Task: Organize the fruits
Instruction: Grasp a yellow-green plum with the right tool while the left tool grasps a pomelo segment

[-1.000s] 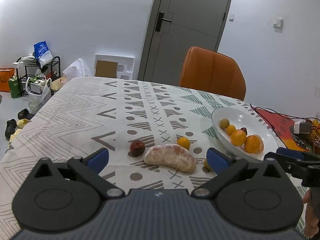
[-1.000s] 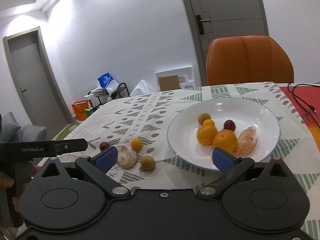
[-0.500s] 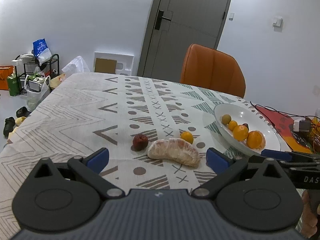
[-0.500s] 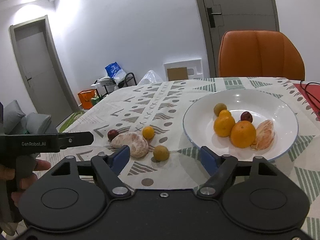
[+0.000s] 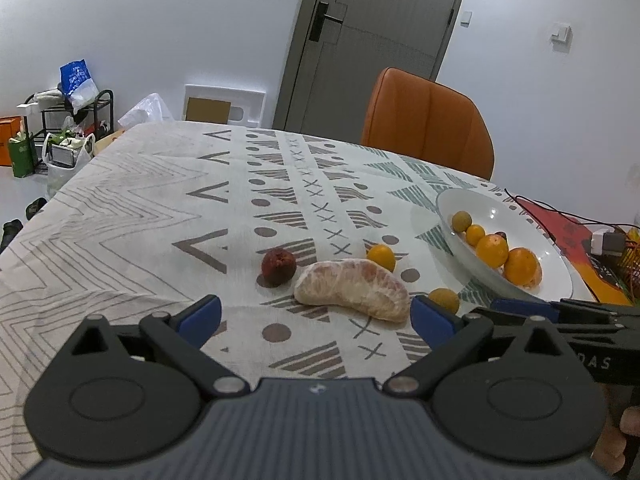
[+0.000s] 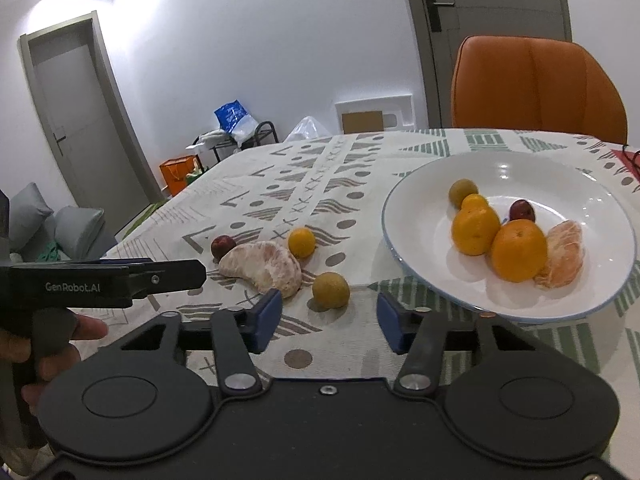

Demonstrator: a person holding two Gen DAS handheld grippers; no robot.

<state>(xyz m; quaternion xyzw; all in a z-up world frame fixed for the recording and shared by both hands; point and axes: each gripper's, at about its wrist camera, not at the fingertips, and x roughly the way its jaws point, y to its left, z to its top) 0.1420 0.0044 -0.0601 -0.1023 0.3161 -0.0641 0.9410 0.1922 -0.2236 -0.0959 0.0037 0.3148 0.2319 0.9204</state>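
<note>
- White plate [image 6: 408, 240]: holds 6 fruits, evidently the collecting point.
- Peeled citrus piece [image 5: 352, 290], dark red fruit [image 5: 279, 267], small orange fruit [image 5: 381, 257], brownish round fruit [image 6: 330, 290]: 4 loose on the tablecloth [image 5: 160, 208], left of the plate, awaiting transfer.
- Right gripper [image 6: 326, 322]: jaws spread, empty, aimed at the brownish fruit, likely next.
- Left gripper [image 5: 316, 320]: jaws spread wide, empty, facing the citrus piece.

Left gripper [image 5: 316, 314]: black body, ribbed grey-blue top plate, two round black discs, silver pivot screws, blue fingers [image 5: 200, 316]. From right wrist view its side reads "GenRobot.AI" in grey; bare hand [image 6: 60, 344] on black grip.

Right gripper [image 6: 326, 318]: matte black, same discs, silver screws, blue fingers [image 6: 266, 314]. Side lettering ends "DAS".
</note>
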